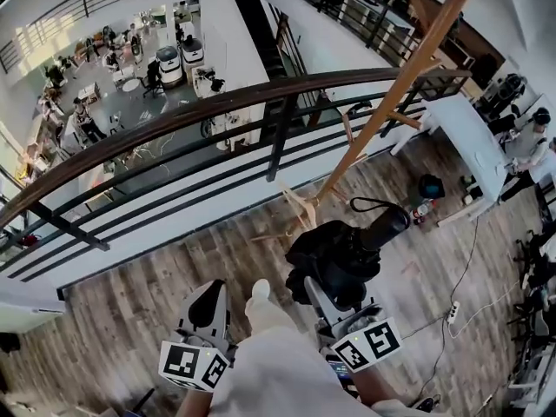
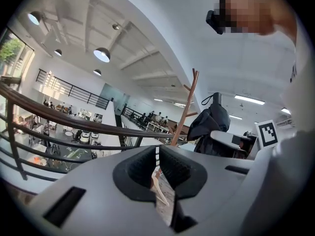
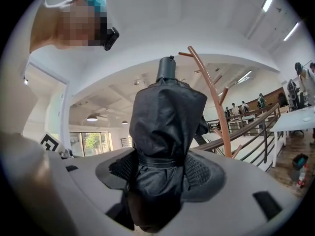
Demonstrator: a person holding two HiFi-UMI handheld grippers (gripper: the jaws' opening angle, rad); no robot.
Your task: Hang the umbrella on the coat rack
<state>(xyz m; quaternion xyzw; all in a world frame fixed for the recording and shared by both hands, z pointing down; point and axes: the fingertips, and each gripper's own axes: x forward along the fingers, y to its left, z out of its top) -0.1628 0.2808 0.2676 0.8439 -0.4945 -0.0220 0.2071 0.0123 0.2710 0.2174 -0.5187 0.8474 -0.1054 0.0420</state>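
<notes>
A folded black umbrella [image 1: 343, 254] points away from me, its stubby handle [image 1: 387, 225] and wrist strap [image 1: 368, 202] at the far end. My right gripper [image 1: 327, 292] is shut on the umbrella's [image 3: 167, 117] bunched fabric just below its tie band. The wooden coat rack [image 1: 391, 94] stands right ahead by the railing, its pole leaning up and to the right in the head view, with pegs [image 3: 212, 77] near the top. In the right gripper view the umbrella's tip sits left of the rack [image 3: 219, 112]. My left gripper [image 1: 208, 301] hangs lower left, shut and empty [image 2: 157, 154].
A dark-topped railing [image 1: 217, 111] runs across just behind the rack, with a drop to a lower floor beyond. At right stand a white table [image 1: 473, 142], a dark bag [image 1: 430, 186] and a power strip [image 1: 452, 311] on the wood floor. People sit at far right.
</notes>
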